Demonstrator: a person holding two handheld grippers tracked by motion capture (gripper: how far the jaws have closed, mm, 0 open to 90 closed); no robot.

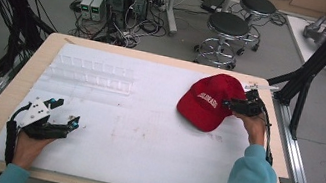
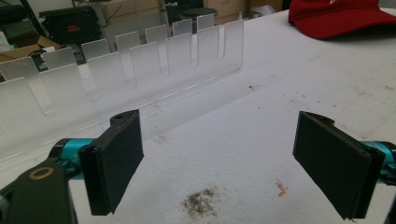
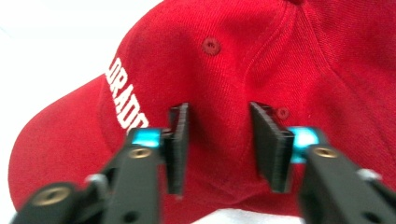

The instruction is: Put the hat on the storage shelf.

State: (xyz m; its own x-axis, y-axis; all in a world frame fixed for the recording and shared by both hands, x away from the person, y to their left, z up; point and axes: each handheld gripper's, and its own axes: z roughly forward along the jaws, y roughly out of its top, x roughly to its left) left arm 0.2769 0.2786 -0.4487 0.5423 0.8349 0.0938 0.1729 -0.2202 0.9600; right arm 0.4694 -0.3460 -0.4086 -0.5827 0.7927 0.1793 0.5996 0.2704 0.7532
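Cap (image 1: 210,102) is sat at the far right of the table (image 1: 137,168), and its crown is being straddled by the right gripper (image 1: 234,104), whose jaws are set a bit apart against the red fabric (image 3: 219,135) without being closed on it yet, probably so a fold can be pinched for lifting. Left gripper (image 1: 66,111) is parked low at the near left with jaws spread wide and nothing between them, likely kept out of the way, with the clear slotted rack (image 2: 140,65) seen just beyond it.
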